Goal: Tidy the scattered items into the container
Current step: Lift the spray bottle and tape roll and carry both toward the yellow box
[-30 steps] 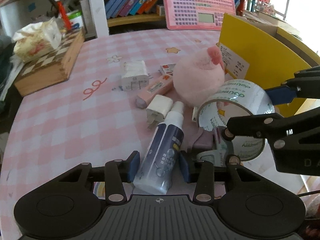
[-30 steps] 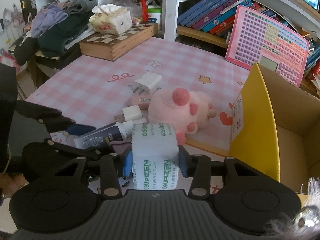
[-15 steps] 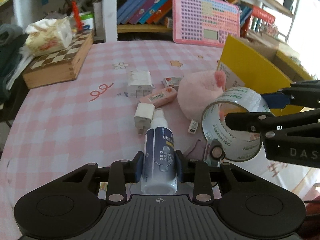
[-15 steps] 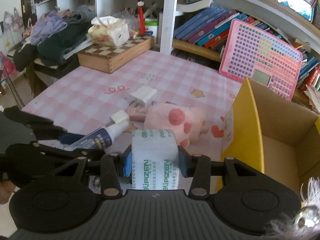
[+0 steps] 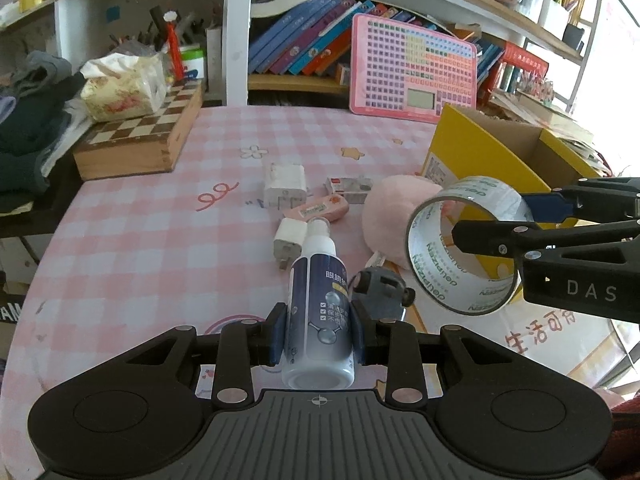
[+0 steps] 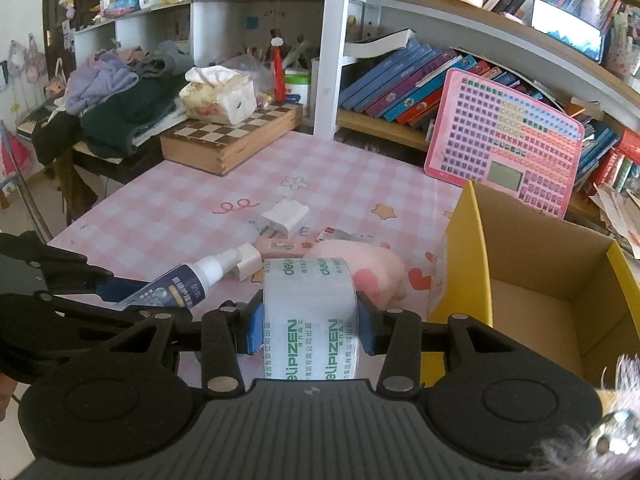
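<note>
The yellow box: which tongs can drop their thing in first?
Probably the right tongs. They hold the tape roll right beside the yellow box, whose open top is next to them. The left tongs hold the spray bottle farther from it.

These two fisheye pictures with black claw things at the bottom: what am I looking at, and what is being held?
No robot here: a person holds a hand-operated gripper in each hand, each with a camera looking forward along its jaws.

The left wrist view shows the left gripper shut on a spray bottle; the right gripper reaches in from the right side carrying a roll of clear tape. The right wrist view shows the right gripper with that same roll between its jaws, and an open yellow cardboard box, the container, beside it.

On the pink checked table lie a pink plush toy, two white chargers, a pink tube and a small packet.
</note>
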`<state>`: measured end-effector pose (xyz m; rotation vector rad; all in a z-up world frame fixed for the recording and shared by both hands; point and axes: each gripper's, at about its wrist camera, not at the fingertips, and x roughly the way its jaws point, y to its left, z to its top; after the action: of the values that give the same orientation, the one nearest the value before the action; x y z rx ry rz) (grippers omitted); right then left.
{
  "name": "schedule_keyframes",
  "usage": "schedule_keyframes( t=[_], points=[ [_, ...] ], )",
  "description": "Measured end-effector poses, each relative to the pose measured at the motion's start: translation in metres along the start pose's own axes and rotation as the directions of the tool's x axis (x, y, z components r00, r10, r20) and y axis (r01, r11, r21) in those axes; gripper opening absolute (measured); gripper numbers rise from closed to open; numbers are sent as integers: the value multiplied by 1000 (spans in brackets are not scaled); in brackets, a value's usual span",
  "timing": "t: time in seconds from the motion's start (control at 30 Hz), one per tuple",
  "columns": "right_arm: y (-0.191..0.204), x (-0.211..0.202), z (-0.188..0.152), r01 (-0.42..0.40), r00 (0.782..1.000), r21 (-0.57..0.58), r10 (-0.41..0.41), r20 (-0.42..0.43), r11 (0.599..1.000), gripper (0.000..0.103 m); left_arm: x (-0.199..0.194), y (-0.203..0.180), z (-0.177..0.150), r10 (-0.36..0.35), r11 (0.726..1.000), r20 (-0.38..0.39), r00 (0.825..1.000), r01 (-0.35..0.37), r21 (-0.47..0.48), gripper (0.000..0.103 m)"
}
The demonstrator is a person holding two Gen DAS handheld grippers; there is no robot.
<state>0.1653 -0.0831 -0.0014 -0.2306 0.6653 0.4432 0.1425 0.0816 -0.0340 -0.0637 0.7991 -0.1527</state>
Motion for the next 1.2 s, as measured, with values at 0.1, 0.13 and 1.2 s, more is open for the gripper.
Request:
schedule_keyframes(
  t=[0.1,0.13,1.2],
  points=[
    [1,-6,-4,-1,1000,3,1,3,1000,42,-8,-3,-3,4,1000,12,1000,-4,0,31],
    [1,-8,-5,-3,1000,3,3,3,1000,42,-11,-4,-4,4,1000,16,1000,-4,-1,31],
    [29,-74,-54,-62,998,31,61,12,998,42,-92,-29,-53,36,999,77,996,-36,-2,31]
  ],
)
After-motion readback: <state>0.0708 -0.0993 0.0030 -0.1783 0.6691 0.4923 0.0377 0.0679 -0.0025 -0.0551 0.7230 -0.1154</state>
